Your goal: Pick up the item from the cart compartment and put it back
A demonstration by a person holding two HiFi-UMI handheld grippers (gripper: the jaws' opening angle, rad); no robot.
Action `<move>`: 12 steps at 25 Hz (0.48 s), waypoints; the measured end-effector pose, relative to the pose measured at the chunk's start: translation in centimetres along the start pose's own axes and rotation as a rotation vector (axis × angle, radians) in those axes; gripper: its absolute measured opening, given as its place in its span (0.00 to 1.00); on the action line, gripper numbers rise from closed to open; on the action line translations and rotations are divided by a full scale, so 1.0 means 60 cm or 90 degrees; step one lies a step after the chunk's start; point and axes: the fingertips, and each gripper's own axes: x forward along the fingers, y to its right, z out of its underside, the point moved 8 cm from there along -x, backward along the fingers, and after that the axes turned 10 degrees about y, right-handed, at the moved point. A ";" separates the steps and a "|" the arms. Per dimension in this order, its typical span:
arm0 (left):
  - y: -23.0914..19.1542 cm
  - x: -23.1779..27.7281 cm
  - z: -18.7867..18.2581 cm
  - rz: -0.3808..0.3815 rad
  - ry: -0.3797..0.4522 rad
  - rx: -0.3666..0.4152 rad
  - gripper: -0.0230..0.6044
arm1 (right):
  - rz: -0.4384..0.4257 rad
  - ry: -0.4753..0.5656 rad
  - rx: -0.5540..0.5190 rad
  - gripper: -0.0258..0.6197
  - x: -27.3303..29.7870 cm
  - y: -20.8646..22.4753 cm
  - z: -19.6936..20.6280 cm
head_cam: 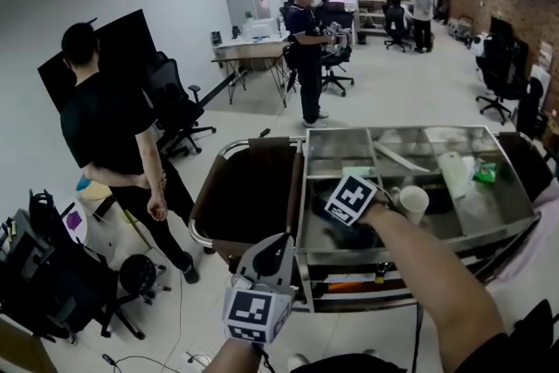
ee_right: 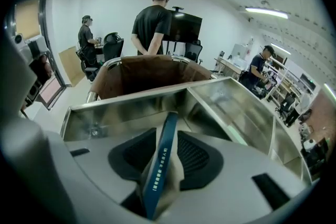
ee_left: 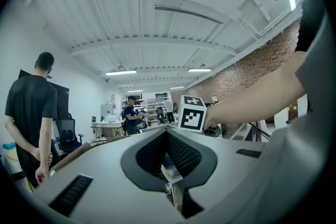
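- Head view: my right claw point(head_cam: 347, 224) hangs over the near-left compartment point(head_cam: 316, 231) of the steel cart point(head_cam: 511, 227). My left claw point(head_cam: 278, 253) waits off the cart's front edge. Further right on the cart sit a white cup point(head_cam: 413, 203), a white roll point(head_cam: 454, 173) and a green packet point(head_cam: 486, 174). A brown bag point(head_cam: 249, 192) hangs at the cart's left end.
- Left gripper view: my left claw point(ee_left: 167, 136) is clenched on nothing, pads together, pointing level across the room.
- Right gripper view: my right claw point(ee_right: 169, 131) is clamped on the item, a thin flat packet with a blue printed edge point(ee_right: 160, 170), tilted down above the compartment point(ee_right: 121, 113). What shows of that compartment's floor is bare steel. I judge the pick-up done. Lowering the packet in and letting go is what remains.
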 end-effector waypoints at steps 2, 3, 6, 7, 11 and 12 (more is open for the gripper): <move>-0.006 -0.003 0.003 -0.004 0.000 0.003 0.04 | 0.003 -0.010 0.001 0.28 0.010 0.004 0.005; -0.008 -0.004 0.004 -0.005 -0.001 0.004 0.04 | 0.008 -0.012 0.000 0.28 0.014 0.007 0.005; -0.013 -0.005 0.003 -0.008 -0.004 0.001 0.04 | 0.001 -0.028 0.005 0.28 0.025 0.008 0.011; -0.013 -0.005 0.002 -0.007 -0.005 -0.001 0.04 | -0.005 -0.037 0.010 0.28 0.028 0.006 0.015; -0.015 -0.002 0.006 -0.004 -0.002 0.003 0.04 | -0.014 -0.066 0.017 0.28 0.043 0.006 0.032; -0.015 -0.001 0.007 -0.002 -0.003 0.003 0.04 | -0.019 -0.079 0.020 0.28 0.048 0.004 0.039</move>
